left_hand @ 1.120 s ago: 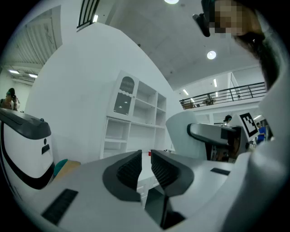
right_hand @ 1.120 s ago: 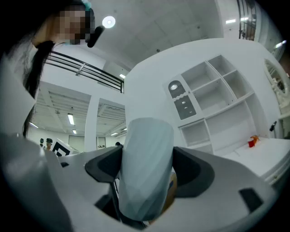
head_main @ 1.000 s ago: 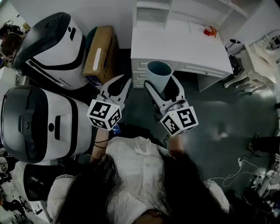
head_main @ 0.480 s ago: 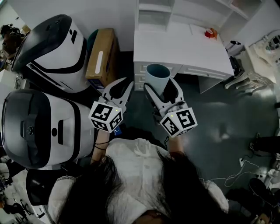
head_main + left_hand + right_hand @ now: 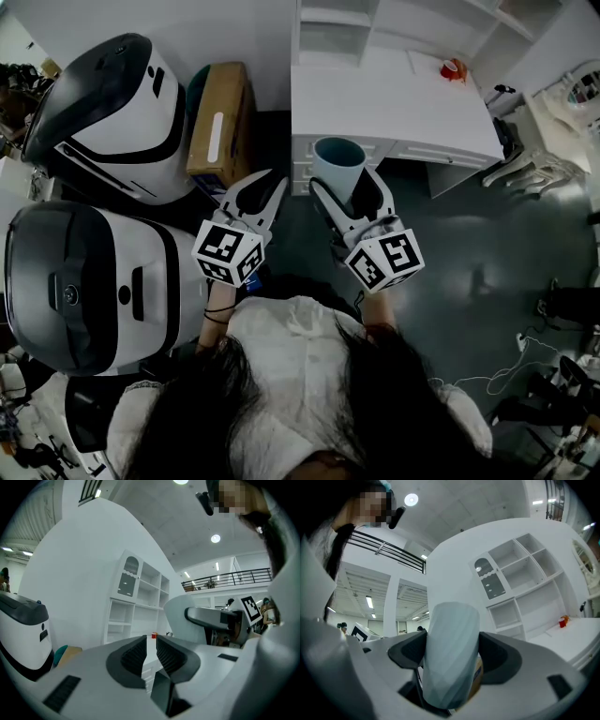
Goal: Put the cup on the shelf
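Note:
A pale blue cup point(image 5: 339, 164) stands upright between the fingers of my right gripper point(image 5: 348, 183), which is shut on it. In the right gripper view the cup point(image 5: 451, 658) fills the gap between the two dark pads. The white shelf unit point(image 5: 330, 36) stands at the back of a white desk point(image 5: 394, 98), beyond the cup. The right gripper view shows the shelf point(image 5: 520, 581) with open compartments. Beside the cup on its left, my left gripper point(image 5: 260, 187) hangs over the dark floor. Its pads almost touch, with nothing between them, in the left gripper view point(image 5: 151, 644).
Two large white-and-black machines point(image 5: 112, 103) point(image 5: 84, 281) crowd the left side. A brown cardboard box point(image 5: 217, 117) lies between them and the desk. A small red object point(image 5: 452, 67) sits on the desk's far right. A white chair point(image 5: 527, 169) stands right of the desk.
Both grippers keep the same pose and the cup stays held. The desk and shelf have shifted slightly to the right in the head view.

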Available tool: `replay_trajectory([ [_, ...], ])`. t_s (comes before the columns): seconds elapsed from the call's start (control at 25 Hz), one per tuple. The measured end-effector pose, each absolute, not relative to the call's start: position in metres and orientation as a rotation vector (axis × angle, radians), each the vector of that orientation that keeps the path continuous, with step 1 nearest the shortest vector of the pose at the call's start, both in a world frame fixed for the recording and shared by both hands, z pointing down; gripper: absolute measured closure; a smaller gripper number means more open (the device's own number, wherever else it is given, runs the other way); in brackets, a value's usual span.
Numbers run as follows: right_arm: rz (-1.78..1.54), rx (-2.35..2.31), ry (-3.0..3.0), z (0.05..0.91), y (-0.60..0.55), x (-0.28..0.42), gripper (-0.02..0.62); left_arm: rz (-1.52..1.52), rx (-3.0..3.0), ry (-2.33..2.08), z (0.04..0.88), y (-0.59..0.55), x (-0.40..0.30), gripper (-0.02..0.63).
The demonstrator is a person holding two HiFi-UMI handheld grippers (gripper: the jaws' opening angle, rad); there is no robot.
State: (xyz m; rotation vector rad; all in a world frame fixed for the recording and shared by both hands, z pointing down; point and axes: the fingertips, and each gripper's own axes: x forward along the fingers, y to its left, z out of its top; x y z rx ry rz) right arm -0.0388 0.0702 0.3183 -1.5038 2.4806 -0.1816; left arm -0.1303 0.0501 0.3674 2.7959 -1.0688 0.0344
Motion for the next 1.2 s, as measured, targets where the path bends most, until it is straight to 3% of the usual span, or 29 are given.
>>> replay_trajectory([
  [0.52,-0.207,-1.548,2.486,0.333,0.045,-0.06,0.244,0.013,2.79,-1.022,0.376,0.027,-0.148,0.534],
  [1.2,-0.23,-1.518,2.489,0.341,-0.033,-0.017,0.244,0.035,2.772,-1.038,0.386,-0.043,-0.105,0.534],
])
